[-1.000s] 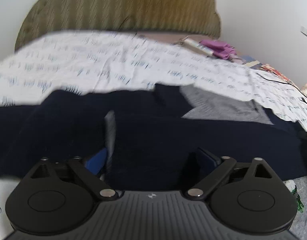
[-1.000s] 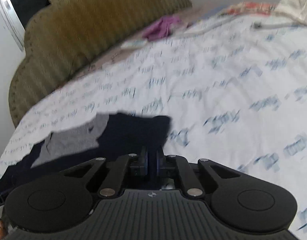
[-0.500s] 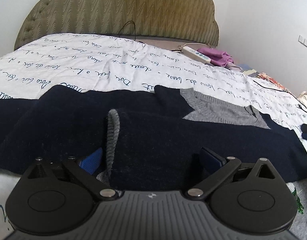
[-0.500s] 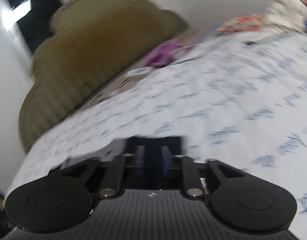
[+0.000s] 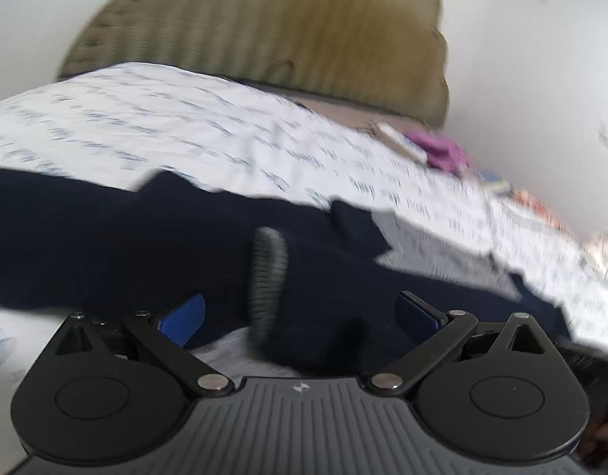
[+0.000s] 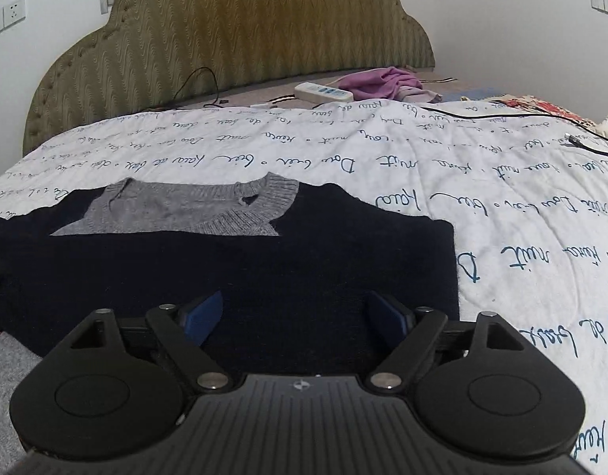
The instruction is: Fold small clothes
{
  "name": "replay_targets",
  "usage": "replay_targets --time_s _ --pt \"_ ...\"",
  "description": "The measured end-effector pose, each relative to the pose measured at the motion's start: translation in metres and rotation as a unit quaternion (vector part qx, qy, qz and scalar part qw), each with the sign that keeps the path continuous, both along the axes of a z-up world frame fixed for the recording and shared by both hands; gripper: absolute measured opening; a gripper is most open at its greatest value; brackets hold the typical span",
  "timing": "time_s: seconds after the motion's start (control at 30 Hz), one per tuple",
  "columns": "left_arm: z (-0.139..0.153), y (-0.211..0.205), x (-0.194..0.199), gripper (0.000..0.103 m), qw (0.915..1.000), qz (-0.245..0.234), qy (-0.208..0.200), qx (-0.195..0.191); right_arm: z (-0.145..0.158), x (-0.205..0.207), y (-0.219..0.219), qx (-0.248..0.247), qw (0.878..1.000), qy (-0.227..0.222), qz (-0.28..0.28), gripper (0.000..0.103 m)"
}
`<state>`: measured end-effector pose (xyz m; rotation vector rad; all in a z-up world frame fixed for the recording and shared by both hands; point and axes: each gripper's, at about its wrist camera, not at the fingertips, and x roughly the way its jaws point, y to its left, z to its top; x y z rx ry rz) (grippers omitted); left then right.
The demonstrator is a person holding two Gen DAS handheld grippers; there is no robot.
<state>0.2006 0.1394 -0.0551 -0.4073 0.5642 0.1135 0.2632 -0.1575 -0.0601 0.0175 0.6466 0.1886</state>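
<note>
Right tool [image 6: 298,316]: released, jaws spread wide after just opening; blue pads [image 6: 203,314] stood apart over the dark cloth, pressing on nothing
Left tool [image 5: 300,312]: released too, pads apart, a grey ribbed cuff [image 5: 266,277] lying between them but not pinched; view blurred
Sweater [image 6: 264,265]: navy knit with a grey collar panel [image 6: 193,208], lying flat on the bed, its right edge folded straight, just ahead of both tools
Bed cover [image 6: 422,166]: white, printed with blue handwriting, under the sweater
Far end: olive padded headboard [image 6: 244,27], with a white power strip [image 6: 323,92] and a purple cloth [image 6: 383,81] near it
Cable [image 6: 541,118]: black, lying across the cover at right
</note>
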Motion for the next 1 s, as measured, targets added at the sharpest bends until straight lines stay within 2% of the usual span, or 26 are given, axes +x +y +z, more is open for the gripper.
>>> replay_targets --time_s 0.07,0.13,0.2,0.23,0.27,0.33,0.37,0.43,0.53,0.63,0.67,0.7,0.73,0.8,0.83,0.87,0.9,1.0 --pt "0.014 0.027 -0.029 0.103 0.998 0.039 -0.038 -0.032 0.001 -0.003 0.0 -0.002 1.0 -0.002 -0.006 0.086" --pt "0.024 0.063 -0.057 0.103 0.9889 0.118 -0.072 -0.054 0.001 -0.004 -0.001 -0.001 1.0 -0.004 -0.009 0.086" --pt "0.026 0.112 -0.085 0.103 0.9621 0.239 -0.092 -0.094 0.0 -0.003 -0.002 0.003 1.0 -0.002 -0.009 0.087" --pt "0.024 0.133 -0.096 0.103 0.9456 0.287 -0.098 -0.118 0.0 -0.003 -0.002 0.005 1.0 -0.002 -0.009 0.087" --pt "0.018 0.157 -0.108 0.103 0.9239 0.337 -0.102 -0.15 0.0 -0.003 -0.003 0.008 1.0 -0.001 -0.008 0.088" --pt "0.004 0.198 -0.123 0.103 0.8901 0.394 -0.087 -0.213 0.0 -0.003 -0.004 0.011 1.0 -0.002 -0.009 0.088" --pt "-0.004 0.213 -0.129 0.103 0.8761 0.41 -0.084 -0.239 0.0 -0.003 -0.004 0.011 1.0 -0.002 -0.009 0.088" --pt "-0.015 0.232 -0.137 0.103 0.8594 0.417 -0.104 -0.278 0.0 -0.004 -0.004 0.013 1.0 -0.003 -0.011 0.088" --pt "-0.019 0.242 -0.136 0.103 0.8563 0.411 -0.121 -0.288 0.0 -0.004 -0.004 0.015 1.0 -0.003 -0.011 0.088" --pt "-0.017 0.248 -0.127 0.101 0.8636 0.394 -0.124 -0.289 0.0 -0.004 -0.004 0.018 1.0 -0.003 -0.012 0.088" --pt "-0.017 0.248 -0.124 0.097 0.8651 0.393 -0.125 -0.286 0.0 -0.004 -0.004 0.02 1.0 -0.003 -0.012 0.088" --pt "-0.017 0.248 -0.123 0.076 0.8672 0.393 -0.124 -0.279 0.0 -0.003 -0.005 0.022 1.0 -0.002 -0.012 0.088" --pt "-0.018 0.25 -0.12 0.049 0.8694 0.391 -0.115 -0.279 0.0 -0.003 -0.005 0.024 1.0 -0.002 -0.012 0.088" --pt "-0.026 0.252 -0.128 0.023 0.8629 0.4 -0.096 -0.293 0.0 -0.004 -0.006 0.028 1.0 -0.002 -0.012 0.089" --pt "-0.032 0.254 -0.13 0.022 0.8559 0.41 -0.091 -0.302 0.0 -0.004 -0.006 0.029 0.999 -0.002 -0.011 0.089" --pt "-0.034 0.254 -0.132 0.021 0.8537 0.41 -0.093 -0.307 0.0 -0.004 -0.007 0.031 0.999 -0.003 -0.011 0.089" --pt "-0.035 0.254 -0.132 0.016 0.8549 0.41 -0.094 -0.303 0.0 -0.004 -0.007 0.033 0.999 -0.002 -0.011 0.089" --pt "-0.028 0.25 -0.13 0.007 0.8661 0.416 -0.09 -0.263 0.0 -0.004 -0.008 0.038 0.999 -0.002 -0.01 0.09"
